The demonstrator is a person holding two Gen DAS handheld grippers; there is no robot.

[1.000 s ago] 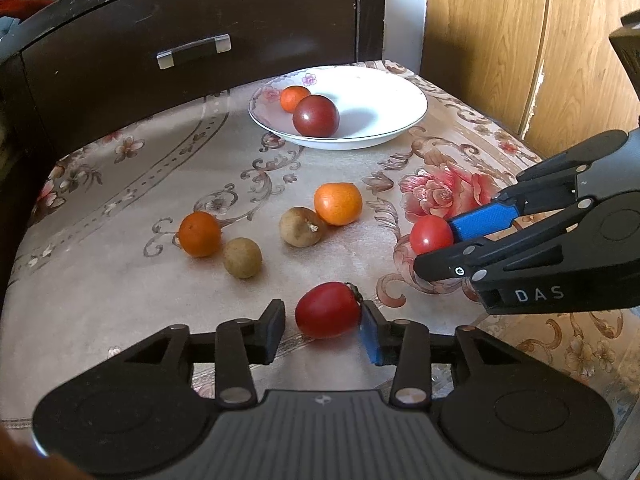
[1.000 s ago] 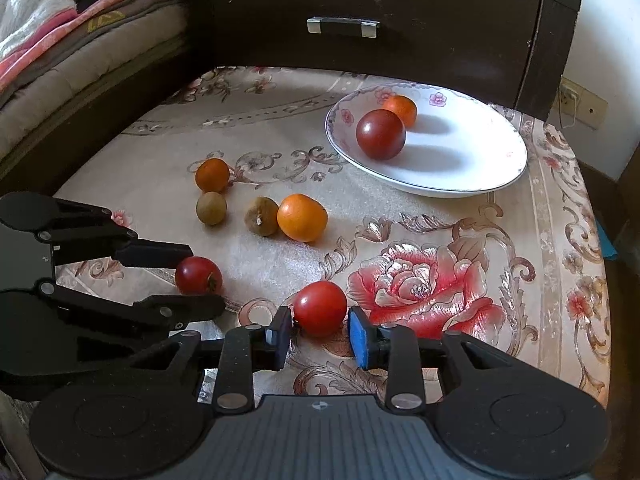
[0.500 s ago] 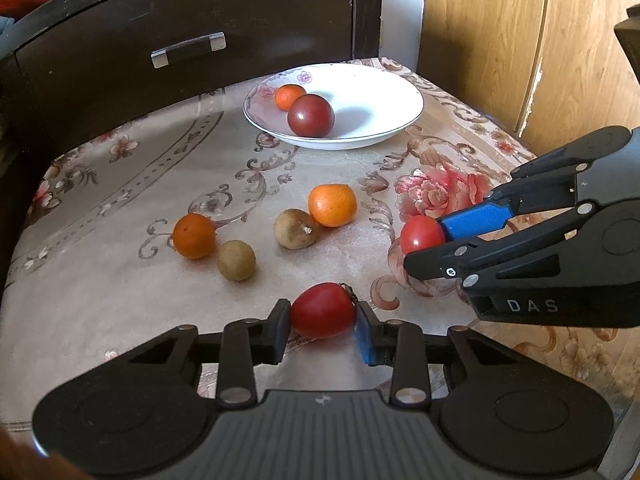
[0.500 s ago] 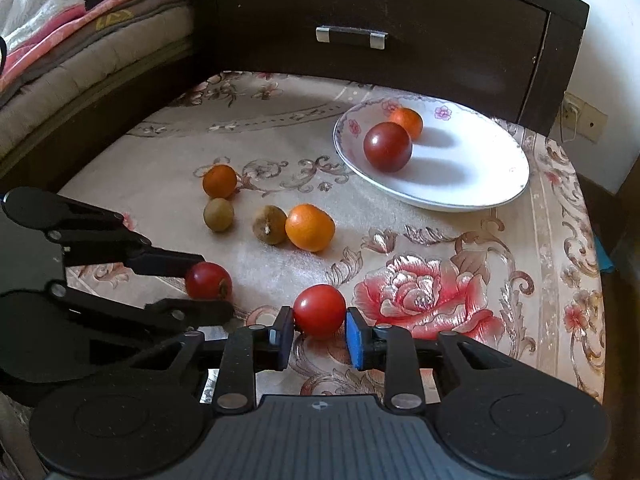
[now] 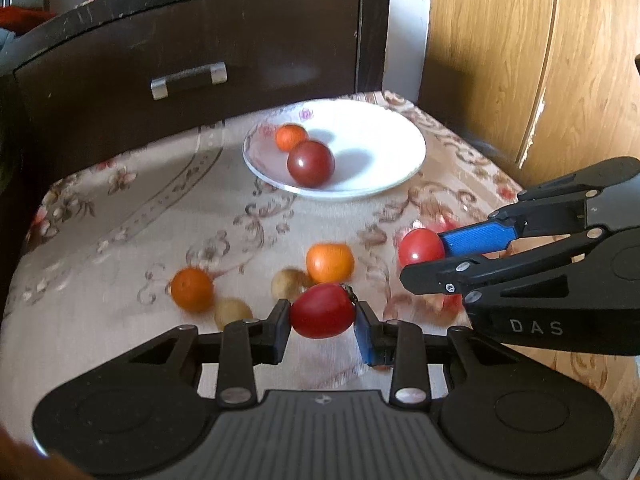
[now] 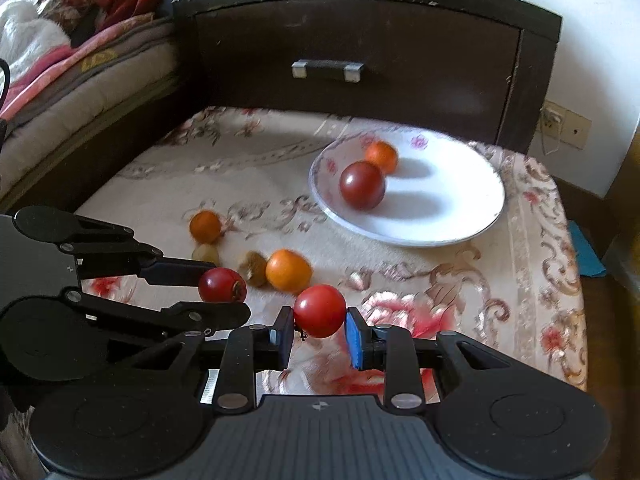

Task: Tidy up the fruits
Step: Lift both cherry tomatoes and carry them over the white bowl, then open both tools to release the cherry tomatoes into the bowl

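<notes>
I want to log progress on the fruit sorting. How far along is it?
Done: a dark red tomato and a small orange already sit in the white plate.
In hand: the left tongs and right tongs each clamp a red tomato.
Left: two oranges and two brownish fruits on the tablecloth.

The white plate (image 5: 384, 148) looks like glossy glazed ceramic with small printed flowers. A matt woven floral cloth (image 5: 120, 240) covers the table. The dark wooden drawer front (image 6: 400, 64) is scuffed, with a brushed metal handle (image 6: 328, 70). The tomatoes (image 6: 362, 185) shine smoothly.
</notes>
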